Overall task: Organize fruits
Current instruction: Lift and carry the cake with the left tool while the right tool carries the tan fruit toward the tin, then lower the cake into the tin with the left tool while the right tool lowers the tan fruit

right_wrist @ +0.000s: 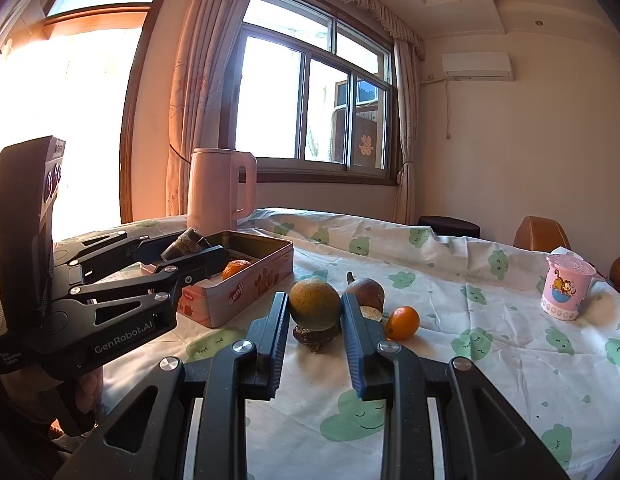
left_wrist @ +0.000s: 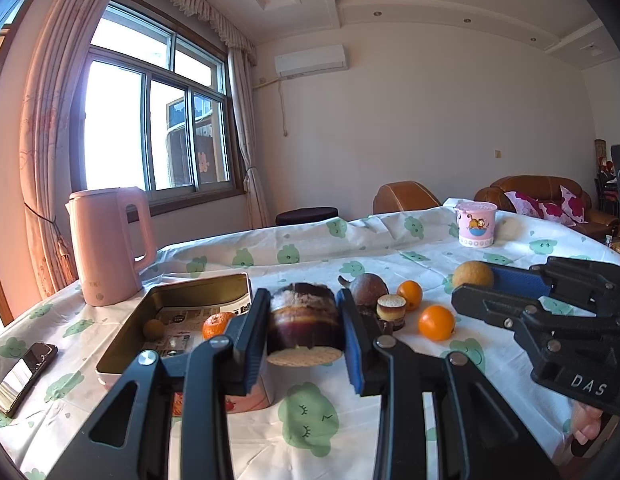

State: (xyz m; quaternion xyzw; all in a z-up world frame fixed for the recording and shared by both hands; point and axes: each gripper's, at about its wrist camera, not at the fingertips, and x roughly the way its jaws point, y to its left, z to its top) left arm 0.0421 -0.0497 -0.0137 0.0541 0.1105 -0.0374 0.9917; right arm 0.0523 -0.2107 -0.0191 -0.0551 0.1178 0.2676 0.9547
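Observation:
My left gripper [left_wrist: 304, 320] is shut on a dark sugarcane piece [left_wrist: 304, 322] and holds it above the cloth, just right of the open pink tin box [left_wrist: 182, 294]. The tin holds a tangerine [left_wrist: 216, 324] and a small brown fruit [left_wrist: 154, 329]. My right gripper [right_wrist: 314, 308] is shut on a round brownish-green fruit [right_wrist: 314, 304], held above the table; it also shows in the left wrist view [left_wrist: 472, 275]. On the cloth lie a dark passion fruit [left_wrist: 368, 289], a short sugarcane piece [left_wrist: 391, 308] and two oranges [left_wrist: 436, 322] [left_wrist: 409, 294].
A pink kettle [left_wrist: 106, 246] stands behind the tin at the left. A phone [left_wrist: 24, 376] lies near the left table edge. A pink cartoon cup [left_wrist: 475, 224] stands at the far right. A dark chestnut-like item [right_wrist: 314, 336] lies under my right gripper.

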